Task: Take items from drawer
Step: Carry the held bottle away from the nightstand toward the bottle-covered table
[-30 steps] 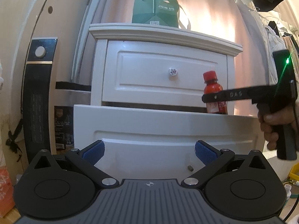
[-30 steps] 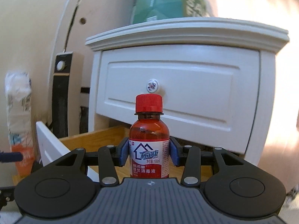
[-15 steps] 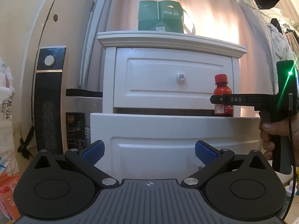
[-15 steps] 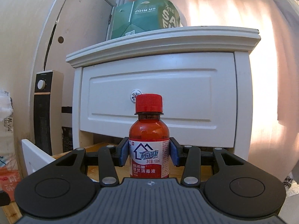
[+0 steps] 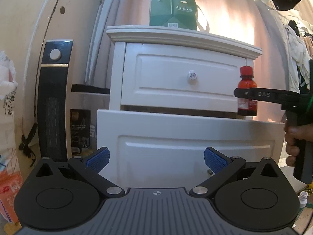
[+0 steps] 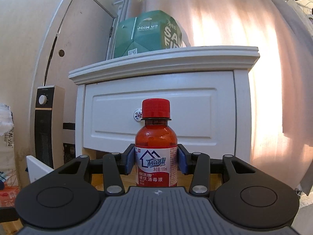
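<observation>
My right gripper (image 6: pixel 156 161) is shut on a small red-brown bottle (image 6: pixel 156 146) with a red cap and a white label, held upright. In the left wrist view the same bottle (image 5: pixel 246 92) hangs above the right end of the pulled-out lower drawer (image 5: pixel 187 143), held in the right gripper (image 5: pixel 246 94) with a hand (image 5: pixel 293 139) on its handle. My left gripper (image 5: pixel 156 157) is open and empty, facing the lower drawer's white front. The upper drawer (image 5: pixel 182 78) is closed. The drawer's inside is mostly hidden.
A green box (image 5: pixel 173 12) stands on top of the white nightstand (image 5: pixel 176 34). A tall black and cream heater (image 5: pixel 52 98) stands to the left against the wall. Pink curtains (image 6: pixel 264 58) hang behind, clothes (image 5: pixel 295 45) at the far right, bags (image 5: pixel 7 117) on the floor left.
The right gripper has carried the bottle back and up from the open drawer, keeping it upright. The left gripper has drawn back slightly and stayed open.
</observation>
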### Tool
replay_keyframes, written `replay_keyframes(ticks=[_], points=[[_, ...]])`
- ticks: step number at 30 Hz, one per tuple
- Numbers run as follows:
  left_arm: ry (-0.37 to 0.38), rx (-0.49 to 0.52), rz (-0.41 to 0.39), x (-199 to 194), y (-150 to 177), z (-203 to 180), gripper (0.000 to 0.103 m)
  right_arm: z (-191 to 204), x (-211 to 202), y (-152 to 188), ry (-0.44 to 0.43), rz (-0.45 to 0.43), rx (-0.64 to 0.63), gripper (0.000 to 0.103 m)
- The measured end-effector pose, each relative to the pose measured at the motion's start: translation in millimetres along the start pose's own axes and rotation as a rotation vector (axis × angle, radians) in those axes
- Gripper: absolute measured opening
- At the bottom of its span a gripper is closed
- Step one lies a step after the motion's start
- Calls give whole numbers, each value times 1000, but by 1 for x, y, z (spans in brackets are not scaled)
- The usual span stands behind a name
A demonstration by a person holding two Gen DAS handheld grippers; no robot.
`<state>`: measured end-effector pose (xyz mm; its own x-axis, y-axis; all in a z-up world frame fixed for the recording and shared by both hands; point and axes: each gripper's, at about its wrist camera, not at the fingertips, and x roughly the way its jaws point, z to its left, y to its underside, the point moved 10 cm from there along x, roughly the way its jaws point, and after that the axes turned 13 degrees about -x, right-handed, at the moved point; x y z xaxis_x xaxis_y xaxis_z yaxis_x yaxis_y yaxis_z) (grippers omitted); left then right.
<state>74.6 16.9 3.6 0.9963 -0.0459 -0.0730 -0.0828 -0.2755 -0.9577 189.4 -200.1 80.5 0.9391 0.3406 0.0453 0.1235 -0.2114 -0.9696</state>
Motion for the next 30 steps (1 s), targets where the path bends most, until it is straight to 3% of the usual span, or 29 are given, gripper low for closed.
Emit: replay_keyframes(ticks=[4, 18, 25, 30], points=[[-18, 26, -32, -6, 7, -1, 103, -1, -22, 0, 15, -12, -5, 44], [-28, 1, -25, -33, 26, -1, 103, 4, -82, 17, 14, -15, -3, 44], [-29, 17, -16, -41, 35, -5, 103, 7, -106, 46, 2, 20, 23, 44], [-28, 41, -15, -49, 40, -9, 103, 16, -118, 92, -32, 64, 49, 44]])
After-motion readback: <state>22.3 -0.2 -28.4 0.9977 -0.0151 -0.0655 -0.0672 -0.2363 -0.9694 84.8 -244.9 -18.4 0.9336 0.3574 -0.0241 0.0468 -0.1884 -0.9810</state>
